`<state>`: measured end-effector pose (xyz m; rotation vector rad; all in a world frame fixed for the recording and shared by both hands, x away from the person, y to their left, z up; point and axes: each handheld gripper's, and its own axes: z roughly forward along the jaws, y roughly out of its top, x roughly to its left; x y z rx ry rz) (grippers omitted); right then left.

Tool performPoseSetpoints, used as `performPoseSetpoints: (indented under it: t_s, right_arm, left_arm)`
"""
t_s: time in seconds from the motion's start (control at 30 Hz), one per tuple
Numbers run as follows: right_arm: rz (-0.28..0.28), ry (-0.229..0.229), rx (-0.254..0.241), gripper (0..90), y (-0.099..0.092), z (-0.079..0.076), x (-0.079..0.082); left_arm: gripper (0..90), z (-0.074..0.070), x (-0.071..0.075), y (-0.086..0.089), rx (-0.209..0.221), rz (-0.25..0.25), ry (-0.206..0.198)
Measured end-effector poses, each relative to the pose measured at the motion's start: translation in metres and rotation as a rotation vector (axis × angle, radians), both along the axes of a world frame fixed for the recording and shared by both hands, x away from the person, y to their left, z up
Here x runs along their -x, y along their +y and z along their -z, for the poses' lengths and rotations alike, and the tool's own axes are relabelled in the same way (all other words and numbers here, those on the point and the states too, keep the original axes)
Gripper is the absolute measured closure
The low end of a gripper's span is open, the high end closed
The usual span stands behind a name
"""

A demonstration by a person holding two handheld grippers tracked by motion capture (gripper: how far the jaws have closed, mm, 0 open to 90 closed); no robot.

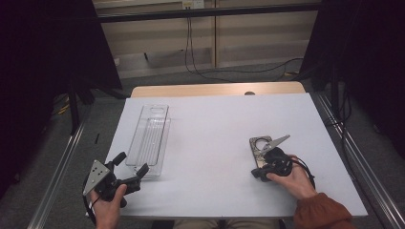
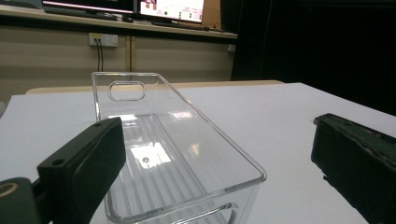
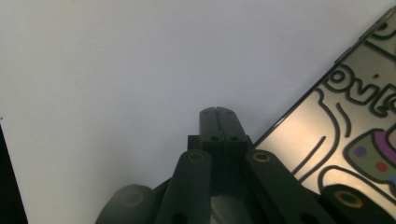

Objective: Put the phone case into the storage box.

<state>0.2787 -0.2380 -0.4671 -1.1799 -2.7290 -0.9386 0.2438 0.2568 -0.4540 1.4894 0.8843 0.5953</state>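
I read the scene from the high view, with 12 o'clock at the far edge of the table [image 1: 215,124].

1. Left gripper [image 1: 130,168]: I see it at about 7 o'clock on the white surface, held in the person's left hand [image 1: 106,205]. Its jaws stand wide apart with nothing between them. In the left gripper view the same gripper [image 2: 219,154] frames the near end of the clear plastic bin [image 2: 187,154], without touching it.

2. Clear plastic bin [image 1: 152,138]: it lies empty on the left half of the table, long axis running from 6 to 12 o'clock, near end just beside the left gripper's tips. A handle cutout shows in each end wall, and the floor is ribbed.

3. Right gripper [image 1: 265,159]: I see it at about 4 o'clock, held in the person's right hand [image 1: 293,181], sleeve rust-coloured. In the right gripper view its jaws are pressed together, tips meeting, with nothing clamped. The right gripper [image 3: 218,112] points over bare white surface.

4. Flat printed tin [image 1: 260,149]: it lies on the table at about 4 o'clock, well apart from the bin, directly under the right gripper. In the right gripper view the tin [image 3: 327,140] sits at 3 o'clock of the closed tips, its reflective face carrying black outlined lettering and coloured dots. I cannot tell whether the gripper touches it.
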Motion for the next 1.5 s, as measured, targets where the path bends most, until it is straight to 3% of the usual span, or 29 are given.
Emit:
performPoseSetpoints:
  t_s: [0.43, 0.77, 0.83, 1.13, 1.33, 1.37, 1.5]
  right_arm:
    - [0.041, -0.014, 0.003, 90.0, -0.018, 0.001, 0.000]
    - [0.066, -0.024, 0.006, 90.0, -0.022, 0.001, 0.004]
    - [0.070, -0.027, 0.003, 90.0, -0.024, 0.001, 0.005]
    - [0.075, -0.035, -0.010, 90.0, -0.026, 0.002, 0.006]
    - [0.080, -0.062, -0.070, 90.0, -0.026, -0.001, 0.008]
    - [0.064, -0.084, -0.073, 90.0, -0.026, -0.002, 0.008]
    - [0.090, -0.121, -0.098, 86.7, -0.028, -0.008, 0.014]
  left_arm:
    - [3.3, 0.000, -0.001, 0.001, -0.010, 0.002, 0.001]
    - [3.3, 0.000, 0.000, 0.001, -0.015, 0.001, 0.008]
    - [3.4, 0.000, 0.000, 0.000, 0.000, 0.003, 0.001]
    - [3.5, 0.000, 0.000, 0.000, -0.019, 0.003, 0.005]
    - [3.5, 0.000, -0.001, 0.001, -0.010, 0.001, 0.005]
    - [3.5, 0.000, -0.001, 0.001, -0.011, 0.001, 0.005]
    - [3.5, 0.000, 0.000, 0.001, -0.003, -0.002, -0.001]
